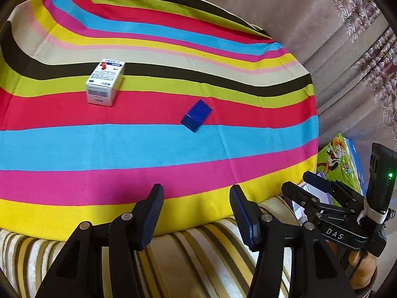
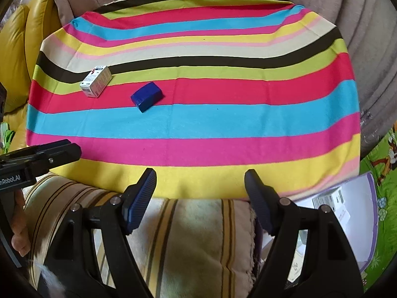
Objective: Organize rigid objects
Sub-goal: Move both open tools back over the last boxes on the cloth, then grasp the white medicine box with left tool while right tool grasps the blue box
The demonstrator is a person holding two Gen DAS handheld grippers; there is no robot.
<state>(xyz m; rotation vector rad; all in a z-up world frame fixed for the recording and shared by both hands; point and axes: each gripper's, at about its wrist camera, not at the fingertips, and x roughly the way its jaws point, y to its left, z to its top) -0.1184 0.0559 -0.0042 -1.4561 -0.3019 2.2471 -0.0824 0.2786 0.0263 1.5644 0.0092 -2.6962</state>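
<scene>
Your left tongs [image 1: 196, 198] and right tongs [image 2: 199, 183] gape empty over soft striped cloth [image 1: 148, 149]; a glossy blue block [image 1: 196, 116] lies near a white carton [image 1: 105, 82].

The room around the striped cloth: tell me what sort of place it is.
Probably a home living room: a yellow leather sofa, patterned curtains and a cartoon play mat surround the striped cloth.

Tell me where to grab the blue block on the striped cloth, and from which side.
Grip the blue block across its two long side faces, coming down from above. It lies flat and skewed on the striped cloth, apart from the white carton, so roll the wrist to match. The open, empty right gripper looks wide enough for the short width.
</scene>
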